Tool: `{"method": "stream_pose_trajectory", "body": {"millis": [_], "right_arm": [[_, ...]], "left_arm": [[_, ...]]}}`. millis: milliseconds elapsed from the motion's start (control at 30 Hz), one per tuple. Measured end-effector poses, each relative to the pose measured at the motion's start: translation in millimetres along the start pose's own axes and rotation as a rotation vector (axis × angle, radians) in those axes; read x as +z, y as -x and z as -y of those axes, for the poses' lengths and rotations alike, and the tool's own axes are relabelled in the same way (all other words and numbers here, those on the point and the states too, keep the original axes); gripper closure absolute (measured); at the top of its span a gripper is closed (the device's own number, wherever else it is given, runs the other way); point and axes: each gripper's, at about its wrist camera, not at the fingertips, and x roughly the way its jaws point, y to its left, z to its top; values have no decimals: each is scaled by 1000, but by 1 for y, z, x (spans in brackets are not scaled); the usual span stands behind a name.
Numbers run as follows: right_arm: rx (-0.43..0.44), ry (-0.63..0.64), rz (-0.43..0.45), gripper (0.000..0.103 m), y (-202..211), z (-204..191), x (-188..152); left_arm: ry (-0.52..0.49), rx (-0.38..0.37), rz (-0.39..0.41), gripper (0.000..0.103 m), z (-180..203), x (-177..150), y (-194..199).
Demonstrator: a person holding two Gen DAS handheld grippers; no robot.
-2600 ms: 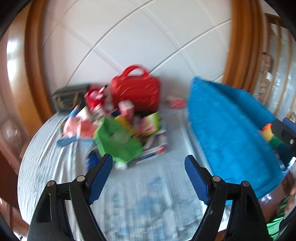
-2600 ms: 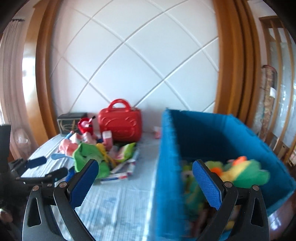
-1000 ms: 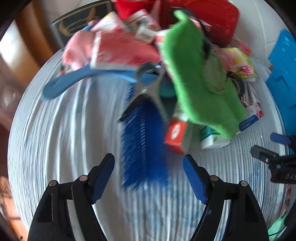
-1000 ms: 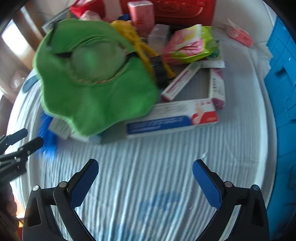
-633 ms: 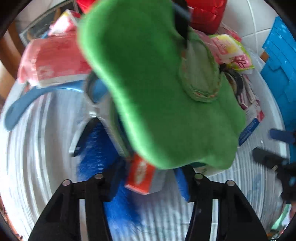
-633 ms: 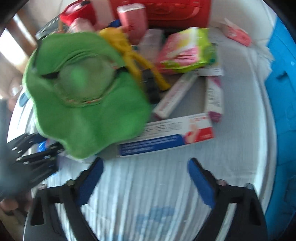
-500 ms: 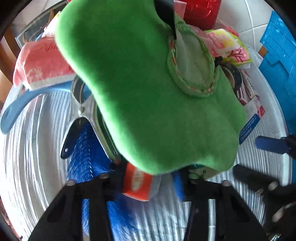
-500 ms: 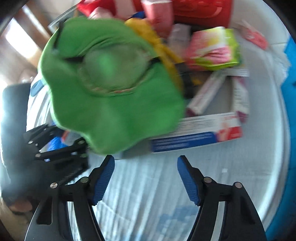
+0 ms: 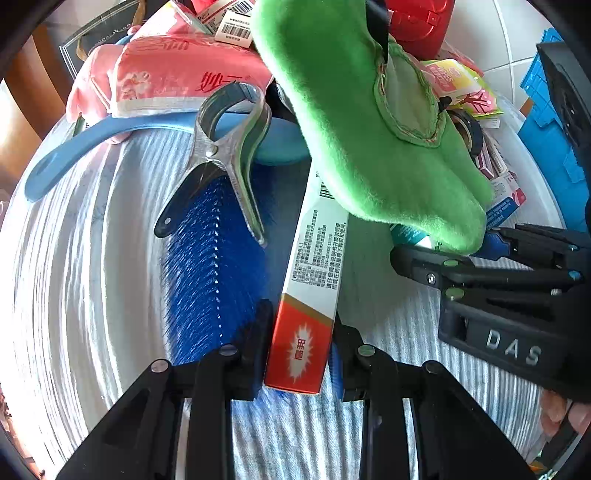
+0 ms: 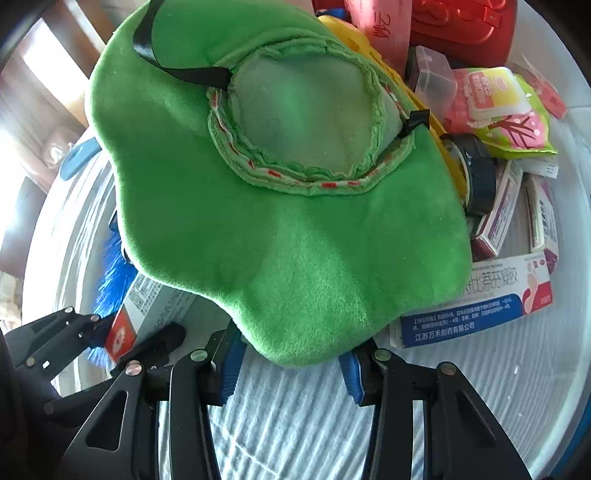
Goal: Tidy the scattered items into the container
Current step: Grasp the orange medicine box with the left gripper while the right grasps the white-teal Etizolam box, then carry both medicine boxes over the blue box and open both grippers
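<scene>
My left gripper (image 9: 301, 354) is shut on the red end of a long red and white box (image 9: 314, 258), which runs up under a green plush toy (image 9: 369, 110). In the right wrist view the same green plush toy (image 10: 280, 221) fills the middle, lying on top of the pile. My right gripper (image 10: 291, 369) is closing, its blue pads (image 10: 231, 369) flanking the plush's near lobe without clearly pressing on it. The right gripper (image 9: 461, 251) also shows at the plush's tip in the left wrist view. The blue container (image 9: 546, 122) stands at the right edge.
On the striped white cloth (image 9: 74, 277) lie a blue bristle brush (image 9: 214, 266), a metal clip (image 9: 225, 147), a pink tissue pack (image 9: 177, 74) and a blue hanger (image 9: 92, 136). A blue and white toothpaste box (image 10: 476, 306), tape roll (image 10: 476, 173), wipes pack (image 10: 502, 110) and red case (image 10: 461, 26) crowd behind.
Both grippers came down onto the pile. The left one went from open to shut on the red and white box. The right jaws narrowed around the plush's near edge.
</scene>
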Motion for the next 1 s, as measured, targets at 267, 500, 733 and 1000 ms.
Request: {"method": "stream_pose_trajectory", "body": {"millis": [267,500,733,1000], "right_arm": [[-36,1,14,66,6,3,-9],[-46,3,-3,66,33,12,-63],[-43,17,75,66,85,12,-104],[-2,94,221,66,143,-19,-100]], "left_arm": [[32,16,-10,76,7,0,3],[31,-2,0,80,24,-38,31],[31,6,105,81,14,-54,100],[81,33,251,81,38,-74,154]]}}
